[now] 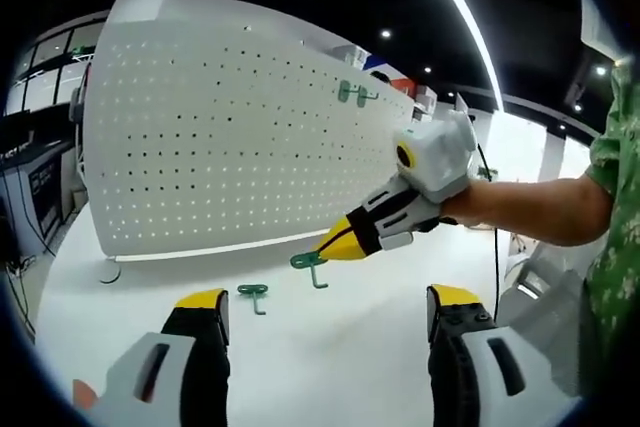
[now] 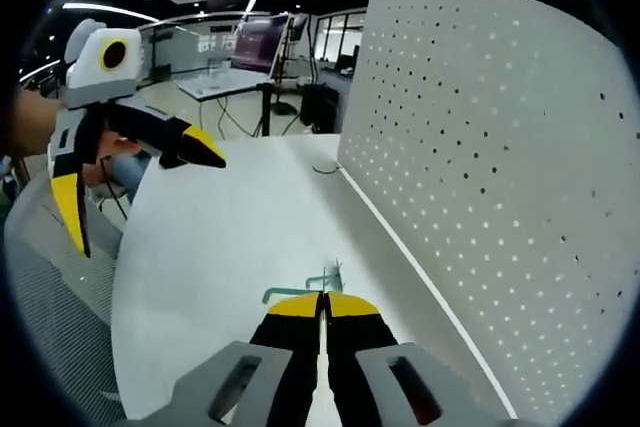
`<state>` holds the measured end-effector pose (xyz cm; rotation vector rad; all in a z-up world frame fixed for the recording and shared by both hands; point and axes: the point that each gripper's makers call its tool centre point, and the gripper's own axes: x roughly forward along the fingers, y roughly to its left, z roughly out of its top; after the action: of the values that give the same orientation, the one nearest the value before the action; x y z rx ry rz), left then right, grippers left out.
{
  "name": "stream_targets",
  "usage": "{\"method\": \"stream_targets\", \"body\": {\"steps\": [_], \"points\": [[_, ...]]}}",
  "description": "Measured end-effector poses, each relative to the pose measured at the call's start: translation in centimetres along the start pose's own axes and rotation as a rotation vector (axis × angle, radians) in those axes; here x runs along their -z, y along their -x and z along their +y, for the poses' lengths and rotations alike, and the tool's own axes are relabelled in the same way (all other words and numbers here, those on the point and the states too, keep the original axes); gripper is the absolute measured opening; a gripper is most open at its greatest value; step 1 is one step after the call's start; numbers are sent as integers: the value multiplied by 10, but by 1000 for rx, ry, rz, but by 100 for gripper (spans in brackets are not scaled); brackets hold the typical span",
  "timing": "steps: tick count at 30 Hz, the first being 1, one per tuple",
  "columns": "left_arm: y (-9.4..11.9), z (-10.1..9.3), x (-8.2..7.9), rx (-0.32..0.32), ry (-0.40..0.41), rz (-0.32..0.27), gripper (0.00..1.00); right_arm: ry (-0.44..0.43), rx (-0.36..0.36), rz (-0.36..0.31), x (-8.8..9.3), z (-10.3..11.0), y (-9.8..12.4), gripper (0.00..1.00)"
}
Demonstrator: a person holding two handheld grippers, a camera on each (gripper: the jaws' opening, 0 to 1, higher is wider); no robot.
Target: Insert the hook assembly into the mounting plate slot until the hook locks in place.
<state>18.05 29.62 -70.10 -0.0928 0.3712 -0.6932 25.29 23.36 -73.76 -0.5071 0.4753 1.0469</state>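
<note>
A white pegboard mounting plate [image 1: 230, 137] [image 2: 500, 177] stands upright on the white table [image 1: 350, 347]. One green hook [image 1: 355, 94] hangs high on it. A second green hook [image 1: 253, 294] lies on the table. A third green hook [image 1: 310, 262] [image 2: 322, 280] sits at the tips of my right gripper [image 1: 335, 245] [image 2: 323, 305], whose jaws are pressed together on its end, low beside the plate's base. My left gripper [image 1: 327, 297] [image 2: 135, 182] hangs open with nothing between its fingers, back from the plate.
A person's bare forearm and green sleeve [image 1: 530, 212] reach in from the right. A grey mesh chair [image 2: 50, 277] stands off the table's edge. Desks with monitors [image 2: 250, 57] fill the background. A small round foot [image 1: 108, 272] lies at the plate's corner.
</note>
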Motion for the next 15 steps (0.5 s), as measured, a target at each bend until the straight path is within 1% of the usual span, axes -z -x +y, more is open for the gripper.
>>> {"method": "stream_targets", "body": {"steps": [8, 15], "points": [[1, -5, -13, 17, -35, -12, 83, 9, 1, -18, -10, 3, 19, 0], [3, -12, -22, 36, -62, -24, 82, 30, -3, -23, -17, 10, 34, 0]]}}
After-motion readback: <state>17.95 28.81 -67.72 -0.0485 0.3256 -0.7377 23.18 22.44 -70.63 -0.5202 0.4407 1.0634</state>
